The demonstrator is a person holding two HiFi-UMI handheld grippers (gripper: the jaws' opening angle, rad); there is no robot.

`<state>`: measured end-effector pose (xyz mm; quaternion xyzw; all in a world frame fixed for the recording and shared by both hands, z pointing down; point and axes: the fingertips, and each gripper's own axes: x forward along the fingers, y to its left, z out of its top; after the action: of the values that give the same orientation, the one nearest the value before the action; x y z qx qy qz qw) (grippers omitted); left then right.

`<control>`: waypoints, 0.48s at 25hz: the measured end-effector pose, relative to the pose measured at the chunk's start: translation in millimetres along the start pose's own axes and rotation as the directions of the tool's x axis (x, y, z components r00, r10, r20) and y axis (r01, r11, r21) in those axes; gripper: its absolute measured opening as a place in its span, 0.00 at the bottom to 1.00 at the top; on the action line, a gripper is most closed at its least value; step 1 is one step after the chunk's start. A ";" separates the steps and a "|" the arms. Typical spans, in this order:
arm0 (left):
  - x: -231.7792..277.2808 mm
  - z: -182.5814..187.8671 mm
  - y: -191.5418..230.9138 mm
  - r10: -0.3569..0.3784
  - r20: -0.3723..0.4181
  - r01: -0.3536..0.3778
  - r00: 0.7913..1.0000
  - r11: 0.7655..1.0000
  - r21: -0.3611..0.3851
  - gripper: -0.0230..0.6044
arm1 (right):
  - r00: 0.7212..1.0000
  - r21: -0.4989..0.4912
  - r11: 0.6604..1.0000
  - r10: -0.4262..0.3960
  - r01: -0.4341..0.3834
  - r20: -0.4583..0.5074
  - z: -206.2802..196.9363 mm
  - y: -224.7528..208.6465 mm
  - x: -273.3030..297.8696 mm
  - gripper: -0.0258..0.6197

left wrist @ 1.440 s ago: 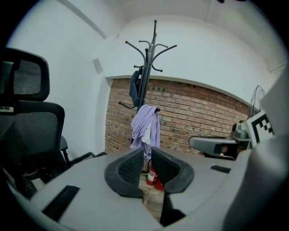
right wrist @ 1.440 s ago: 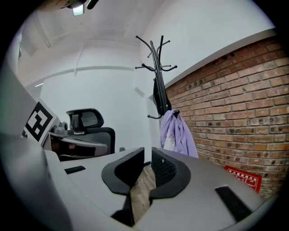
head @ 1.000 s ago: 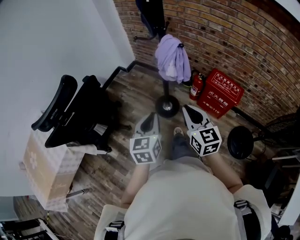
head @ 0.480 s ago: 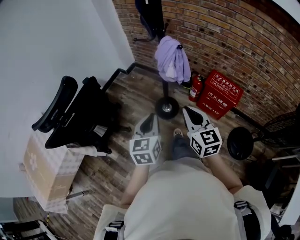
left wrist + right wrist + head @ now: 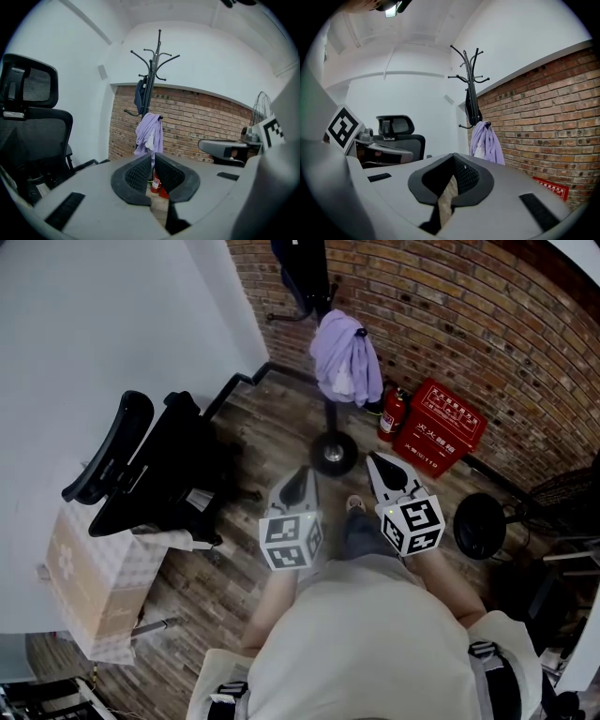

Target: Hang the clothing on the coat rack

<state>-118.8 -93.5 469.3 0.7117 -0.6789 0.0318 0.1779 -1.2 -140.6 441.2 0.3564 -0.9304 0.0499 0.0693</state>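
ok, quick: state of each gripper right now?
Left gripper: closed, holding nothing.
Right gripper: closed, holding nothing.

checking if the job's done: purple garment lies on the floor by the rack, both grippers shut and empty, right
Not quite: the purple garment hangs on the rack, off the floor, as the head view shows. The left gripper and right gripper are both shut and empty.
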 end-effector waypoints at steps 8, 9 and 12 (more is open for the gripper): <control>1.7 -1.5 1.1 0.001 -0.007 -0.001 1.000 1.000 -0.002 0.08 | 1.000 0.004 1.000 0.010 -0.010 -0.012 -3.1 0.2 1.9 0.04; 1.8 -2.1 1.1 0.001 -0.008 -0.001 1.000 1.000 -0.003 0.08 | 1.000 0.006 1.000 0.009 -0.009 -0.011 -2.9 0.0 1.8 0.04; 2.1 -0.4 1.2 -0.001 -0.004 0.001 1.000 1.000 -0.001 0.07 | 1.000 0.010 1.000 0.010 -0.010 -0.007 -1.7 0.3 2.5 0.04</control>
<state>-119.7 -95.4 470.6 0.7118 -0.6782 0.0328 0.1799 -3.0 -141.8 443.4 0.3520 -0.9316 0.0560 0.0707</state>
